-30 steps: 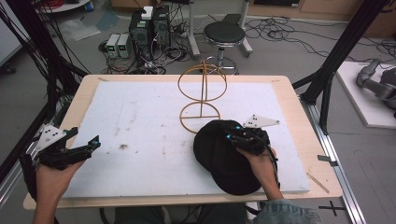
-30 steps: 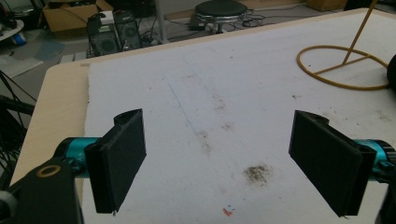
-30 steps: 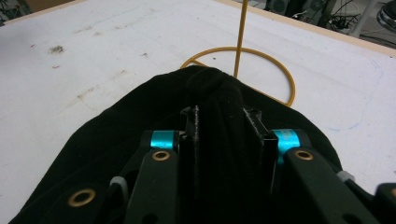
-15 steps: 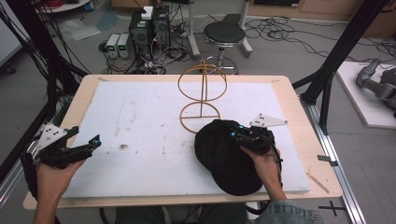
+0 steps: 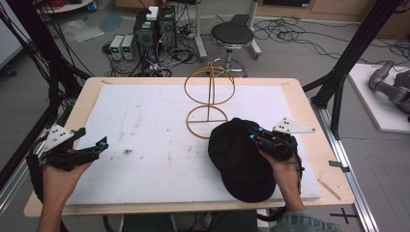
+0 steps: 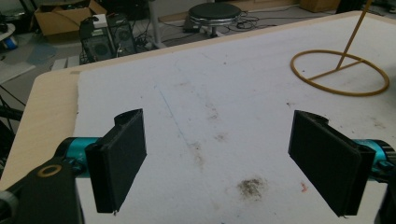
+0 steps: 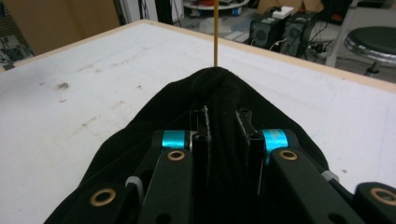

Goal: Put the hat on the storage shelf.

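Left gripper (image 5: 92,147) is hovering over the near left corner of the white mat (image 5: 159,125), jaws spread wide, nothing between them. Yellow wire stand (image 5: 209,99) is standing mid-table toward the far edge. Just right of its base ring, black cap (image 5: 239,159) is lying on the mat; right gripper (image 5: 255,135) is pinching a fold of its fabric, jaws nearly together.

Round stool (image 5: 232,35) and computer towers (image 5: 155,26) behind table (image 5: 58,130).
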